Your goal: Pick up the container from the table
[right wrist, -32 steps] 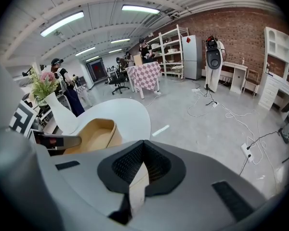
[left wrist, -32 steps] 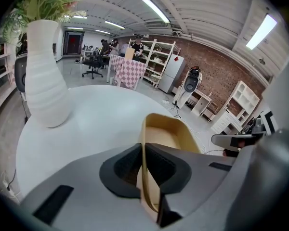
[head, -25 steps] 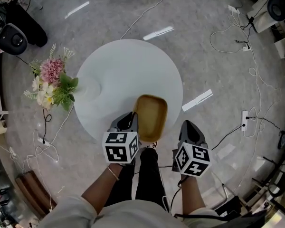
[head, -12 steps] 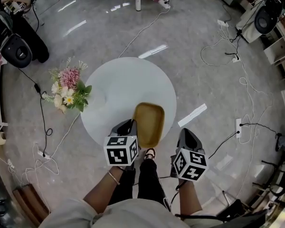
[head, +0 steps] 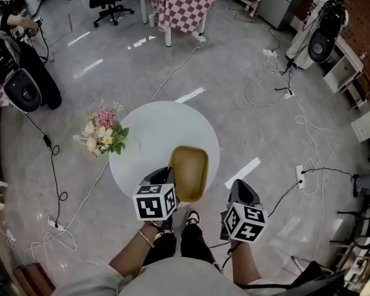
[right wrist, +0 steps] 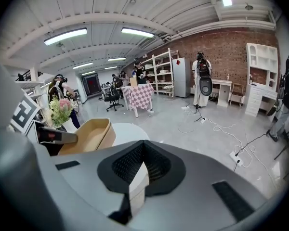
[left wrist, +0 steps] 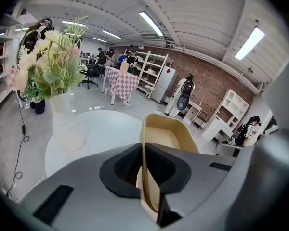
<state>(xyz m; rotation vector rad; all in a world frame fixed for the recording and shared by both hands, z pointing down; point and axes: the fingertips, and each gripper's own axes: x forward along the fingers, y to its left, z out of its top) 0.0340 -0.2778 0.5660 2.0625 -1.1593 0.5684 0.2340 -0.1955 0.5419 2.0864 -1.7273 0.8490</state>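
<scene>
Now the left gripper (left wrist: 143, 150) has its fingers (left wrist: 121, 163) closed on the left side wall of the tan container (left wrist: 169, 134). The thin wall is pinched between the dark pads, which stand apart only by its thickness. In the head view the container, open side up, hangs over the near edge of the round white bench (head: 154, 128) and looks raised clear of its top. The right gripper (right wrist: 143, 148) is held to the container's right, apart from it, its fingers (right wrist: 166, 170) brought together with nothing between them. A vase of flowers (head: 105, 135) stands at the bench's left edge.
</scene>
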